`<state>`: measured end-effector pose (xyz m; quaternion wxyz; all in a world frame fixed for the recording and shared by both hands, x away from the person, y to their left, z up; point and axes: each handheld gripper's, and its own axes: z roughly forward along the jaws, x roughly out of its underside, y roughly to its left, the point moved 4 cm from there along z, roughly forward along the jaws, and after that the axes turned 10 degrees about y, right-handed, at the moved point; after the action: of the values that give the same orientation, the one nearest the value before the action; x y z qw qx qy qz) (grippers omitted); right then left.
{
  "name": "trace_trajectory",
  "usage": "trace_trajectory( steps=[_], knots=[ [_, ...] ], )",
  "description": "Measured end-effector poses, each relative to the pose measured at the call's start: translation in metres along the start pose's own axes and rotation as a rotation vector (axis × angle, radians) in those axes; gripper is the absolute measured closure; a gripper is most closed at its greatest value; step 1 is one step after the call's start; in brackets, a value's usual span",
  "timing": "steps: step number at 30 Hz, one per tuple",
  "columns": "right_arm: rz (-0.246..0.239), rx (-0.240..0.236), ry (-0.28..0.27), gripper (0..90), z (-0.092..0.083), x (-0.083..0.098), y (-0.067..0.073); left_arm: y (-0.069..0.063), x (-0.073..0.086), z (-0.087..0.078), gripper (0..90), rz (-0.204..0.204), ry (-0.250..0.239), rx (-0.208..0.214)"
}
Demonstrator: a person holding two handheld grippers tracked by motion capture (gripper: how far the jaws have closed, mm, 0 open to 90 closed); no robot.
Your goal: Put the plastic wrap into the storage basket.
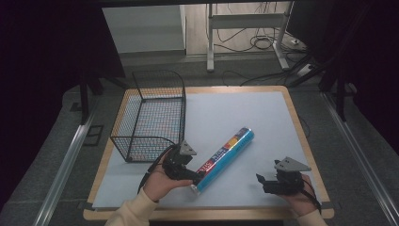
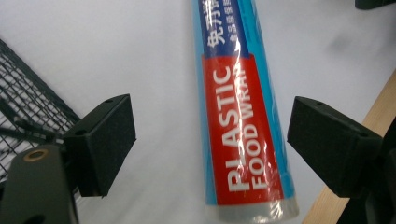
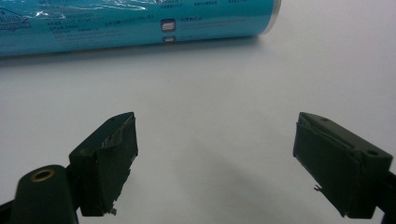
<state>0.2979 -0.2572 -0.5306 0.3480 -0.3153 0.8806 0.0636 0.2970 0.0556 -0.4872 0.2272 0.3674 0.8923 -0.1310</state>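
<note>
High view, plastic wrap roll lying diagonally, near-left to far-right

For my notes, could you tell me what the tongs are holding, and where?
Nothing is held. The left tongs stand open around the near end of the plastic wrap roll, pads apart from it; the right tongs are open.

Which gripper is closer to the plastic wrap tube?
Left. The left gripper is at the tube's near end, open jaws straddling it. The right gripper sits off to its side, open and apart.
</note>
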Motion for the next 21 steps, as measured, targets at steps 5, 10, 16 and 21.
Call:
trace_trajectory(
  steps=[5, 10, 16, 21],
  knots=[
    [0.001, -0.002, -0.003, 14.1, -0.001, 0.0, 0.0, -0.002, -0.009, 0.004, 14.4, 0.008, 0.011, -0.011],
    [0.001, -0.002, -0.002, 14.2, 0.0, 0.0, -0.001, -0.005, -0.015, 0.01, 14.1, 0.017, 0.031, -0.008],
    [-0.001, -0.002, 0.001, 14.1, 0.0, 0.0, 0.0, -0.007, -0.024, 0.017, 13.6, 0.026, 0.052, -0.003],
    [0.001, -0.003, 0.004, 14.2, 0.0, 0.0, 0.0, -0.009, -0.03, 0.023, 13.6, 0.029, 0.066, -0.001]
  ],
)
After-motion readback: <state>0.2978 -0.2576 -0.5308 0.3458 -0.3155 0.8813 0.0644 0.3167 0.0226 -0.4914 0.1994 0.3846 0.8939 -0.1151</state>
